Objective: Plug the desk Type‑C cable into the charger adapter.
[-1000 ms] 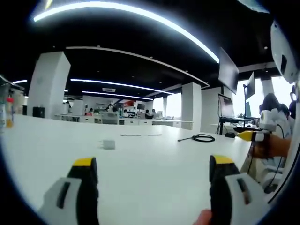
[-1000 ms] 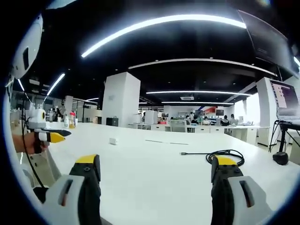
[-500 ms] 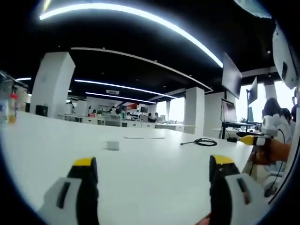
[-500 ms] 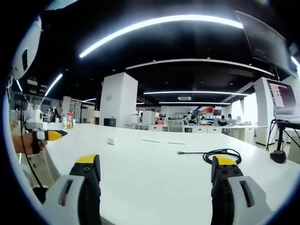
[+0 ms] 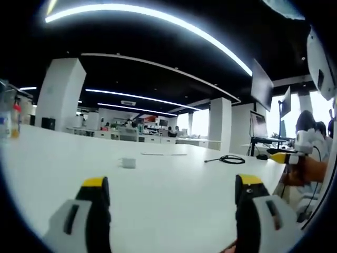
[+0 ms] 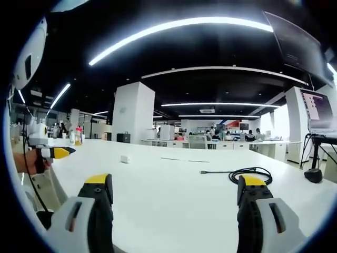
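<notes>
A small white charger adapter (image 5: 128, 163) (image 6: 125, 158) sits on the white desk, well ahead of both grippers. A black coiled Type-C cable (image 5: 227, 158) (image 6: 247, 174) lies farther right, its plug end stretched out to the left. My left gripper (image 5: 174, 184) is open low over the desk, nothing between its jaws. My right gripper (image 6: 175, 183) is open too, the cable coil just beyond its right jaw. The left gripper (image 6: 55, 153), held by a hand, comes in from the left of the right gripper view; the right gripper (image 5: 281, 156) shows at the right of the left gripper view.
The white desk (image 5: 168, 174) stretches wide ahead. Bottles (image 5: 11, 120) stand at its far left. A laptop on a stand (image 6: 318, 132) and monitors are at the right. White pillars, more desks and people sit in the office behind.
Both views shifted slightly as the hands moved; the adapter and cable sit a little farther right in the left gripper view. Nothing was grasped.
</notes>
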Motion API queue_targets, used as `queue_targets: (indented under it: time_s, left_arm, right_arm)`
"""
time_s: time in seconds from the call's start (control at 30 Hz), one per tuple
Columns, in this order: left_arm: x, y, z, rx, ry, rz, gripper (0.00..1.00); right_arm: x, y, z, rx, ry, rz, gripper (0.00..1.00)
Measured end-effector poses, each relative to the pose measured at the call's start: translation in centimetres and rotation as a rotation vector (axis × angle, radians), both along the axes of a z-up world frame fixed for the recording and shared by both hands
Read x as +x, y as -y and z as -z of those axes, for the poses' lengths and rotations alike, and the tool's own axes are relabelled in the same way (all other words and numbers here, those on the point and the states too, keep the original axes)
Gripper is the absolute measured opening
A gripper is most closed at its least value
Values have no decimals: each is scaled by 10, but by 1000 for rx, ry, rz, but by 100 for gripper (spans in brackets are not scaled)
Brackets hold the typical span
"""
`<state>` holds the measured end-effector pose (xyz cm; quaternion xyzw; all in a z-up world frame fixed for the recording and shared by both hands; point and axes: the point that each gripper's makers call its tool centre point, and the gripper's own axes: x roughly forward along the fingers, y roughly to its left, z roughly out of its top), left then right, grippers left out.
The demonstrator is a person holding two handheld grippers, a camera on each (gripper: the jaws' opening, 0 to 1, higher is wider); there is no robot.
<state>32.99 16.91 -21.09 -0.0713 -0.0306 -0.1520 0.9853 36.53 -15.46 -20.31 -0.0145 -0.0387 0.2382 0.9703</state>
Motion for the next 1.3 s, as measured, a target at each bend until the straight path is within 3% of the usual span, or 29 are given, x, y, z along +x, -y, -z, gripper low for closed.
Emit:
queue_targets:
  time_s: [1.3]
  left_arm:
    - [6,2,4,21,-23,-3,100]
  right_arm:
    - [4,-6,8,3,-22,-18,100]
